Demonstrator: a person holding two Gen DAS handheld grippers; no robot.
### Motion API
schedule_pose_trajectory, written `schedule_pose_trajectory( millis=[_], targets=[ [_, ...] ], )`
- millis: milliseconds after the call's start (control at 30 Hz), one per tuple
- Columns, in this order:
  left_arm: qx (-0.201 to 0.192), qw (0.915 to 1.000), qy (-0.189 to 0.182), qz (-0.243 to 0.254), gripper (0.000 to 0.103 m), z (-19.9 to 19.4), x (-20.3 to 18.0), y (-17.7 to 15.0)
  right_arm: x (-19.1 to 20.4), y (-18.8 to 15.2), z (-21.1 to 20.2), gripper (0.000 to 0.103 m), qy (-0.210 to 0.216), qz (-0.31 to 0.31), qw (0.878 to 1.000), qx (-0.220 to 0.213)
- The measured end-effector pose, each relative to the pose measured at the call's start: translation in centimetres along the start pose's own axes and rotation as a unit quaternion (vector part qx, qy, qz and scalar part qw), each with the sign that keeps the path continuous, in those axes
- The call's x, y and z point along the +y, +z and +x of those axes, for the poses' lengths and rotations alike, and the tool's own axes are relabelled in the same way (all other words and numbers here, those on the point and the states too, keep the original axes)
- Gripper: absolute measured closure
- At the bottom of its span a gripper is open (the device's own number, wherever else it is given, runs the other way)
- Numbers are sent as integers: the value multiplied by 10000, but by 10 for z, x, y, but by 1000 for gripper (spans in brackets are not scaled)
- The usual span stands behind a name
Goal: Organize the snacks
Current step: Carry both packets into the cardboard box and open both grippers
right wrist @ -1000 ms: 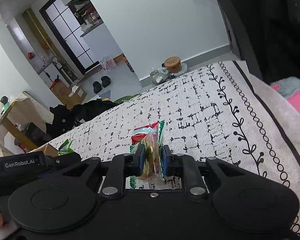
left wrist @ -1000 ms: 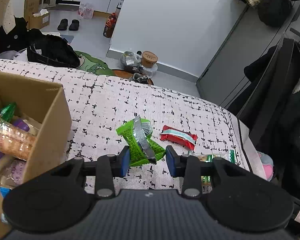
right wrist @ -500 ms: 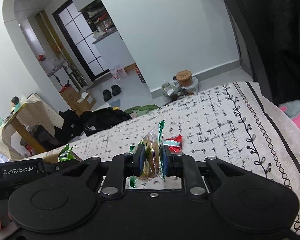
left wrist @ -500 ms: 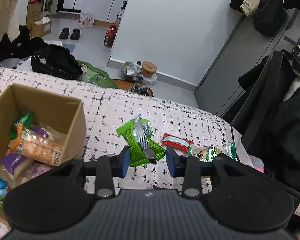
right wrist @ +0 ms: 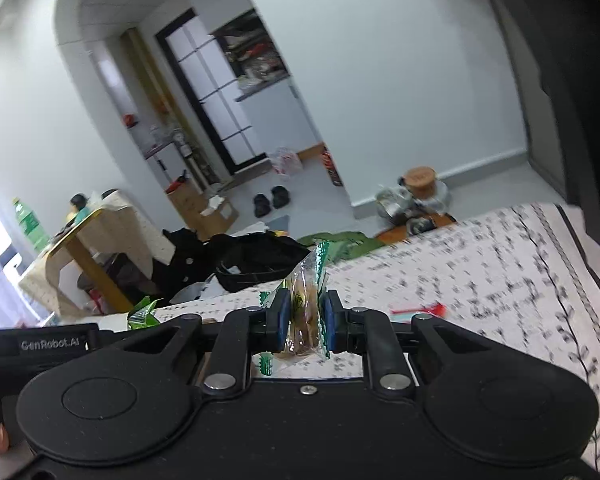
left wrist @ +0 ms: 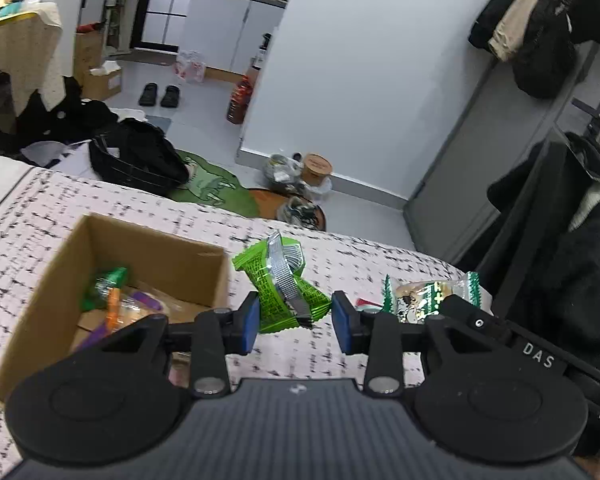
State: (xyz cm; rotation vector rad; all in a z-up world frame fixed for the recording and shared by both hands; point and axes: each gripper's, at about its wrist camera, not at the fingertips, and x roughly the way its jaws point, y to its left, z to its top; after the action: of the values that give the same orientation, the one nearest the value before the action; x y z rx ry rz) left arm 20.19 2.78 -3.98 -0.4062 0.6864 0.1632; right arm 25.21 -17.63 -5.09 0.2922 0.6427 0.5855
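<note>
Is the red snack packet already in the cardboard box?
No. In the right wrist view the red snack packet lies on the patterned bedspread, outside the cardboard box.

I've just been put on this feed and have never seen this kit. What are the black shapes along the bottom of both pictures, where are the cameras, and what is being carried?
There is no robot arm here. A person holds a hand-held gripper in each hand, and each one has a wide-angle camera that looks forward along its two fingers. The black shapes are the grippers' own bodies, and the blue pads are the finger ends.

In the left-hand view, the left gripper holds a crumpled green snack packet. To its left, a cardboard box with snacks already in it stands on a black-and-white patterned cloth.

In the right-hand view, the right gripper is shut on a clear packet with green edges. A red packet lies loose on the cloth, blurred.

The box is probably where both go next.
</note>
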Motion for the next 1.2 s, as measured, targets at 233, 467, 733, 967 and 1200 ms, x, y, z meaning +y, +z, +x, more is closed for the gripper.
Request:
schedule_pose_trajectory(
  millis=[233,467,733,967,1200],
  targets=[
    [-144,9994,299,-105,66,-15,29,8,27,5,11,85,385,-266,9989,71],
    [-221,9977,615,-196,66,-29,60,14,47,4,18,85,642,-419,9970,134],
    [-196,9941,972,-438,66,-43,99,13,70,-2,23,85,920,-581,9937,273],
    [-82,9937,959,-580,66,-51,106,3,85,-9,28,85,1075,-636,9913,420],
    [136,9926,918,-784,66,-49,110,-13,101,-23,33,85,1193,-751,9878,657]
  ],
)
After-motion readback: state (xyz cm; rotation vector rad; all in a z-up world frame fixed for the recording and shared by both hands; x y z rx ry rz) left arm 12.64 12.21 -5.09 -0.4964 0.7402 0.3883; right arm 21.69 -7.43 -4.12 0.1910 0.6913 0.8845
